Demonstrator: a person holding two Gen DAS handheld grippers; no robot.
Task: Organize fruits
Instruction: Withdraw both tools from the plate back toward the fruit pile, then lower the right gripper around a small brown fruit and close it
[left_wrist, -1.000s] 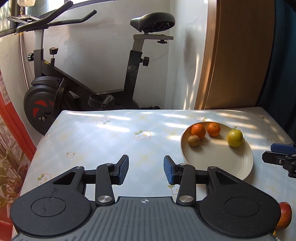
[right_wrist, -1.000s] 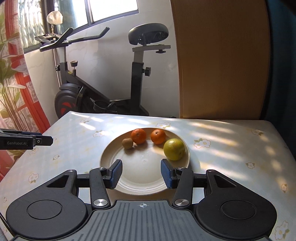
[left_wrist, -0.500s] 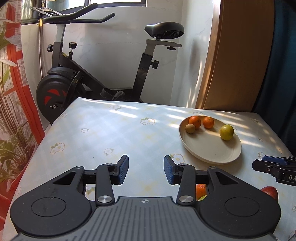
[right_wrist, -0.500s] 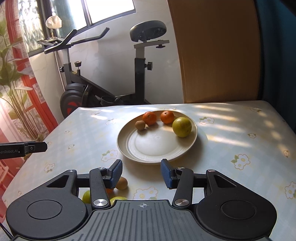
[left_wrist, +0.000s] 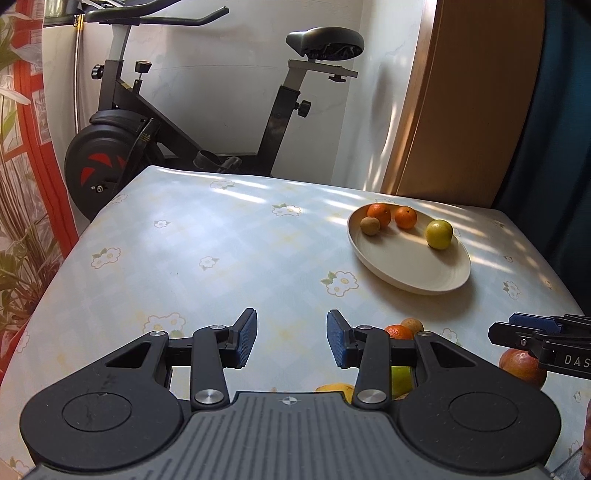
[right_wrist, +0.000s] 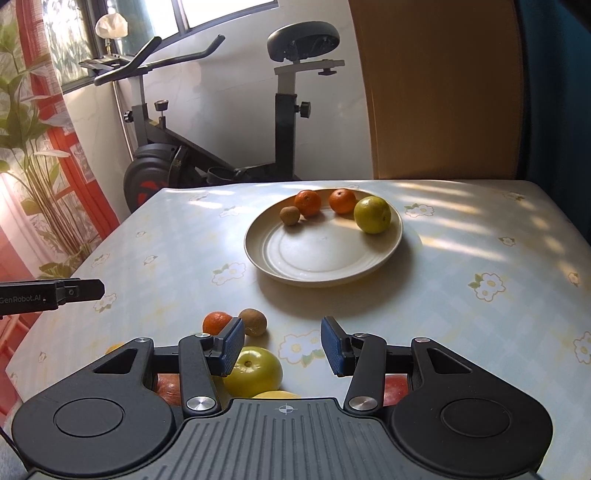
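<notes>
**Ana:** Fruits are split in two lots. Four already sit on the cream plate (right_wrist: 384, 254) at the far side of the table (right_wrist: 480, 236): two oranges, a kiwi and a green-yellow apple (right_wrist: 372, 214). The loose ones lie near, just under the right gripper (right_wrist: 282, 347): a green apple (right_wrist: 255, 373), a small orange (right_wrist: 216, 321), a brown kiwi (right_wrist: 255, 321), and red fruit mostly hidden by the gripper body.

**Ben:** And the jaws?

**Ana:** Both grippers stand partly open with nothing between the pads. The left gripper (left_wrist: 291, 341) hangs over bare tablecloth, left of the loose pile.

**Ben:** So the step in hand is probably picking the next loose fruit?

**Ana:** Likely. The green apple lies nearest the right gripper, but it sits under the left pad, not in the gap, and it looks as wide as that gap. The person should shift the gripper left, widen the jaws, then come down over the apple's widest part and close gently so that it does not roll into the orange and kiwi beside it.
</notes>
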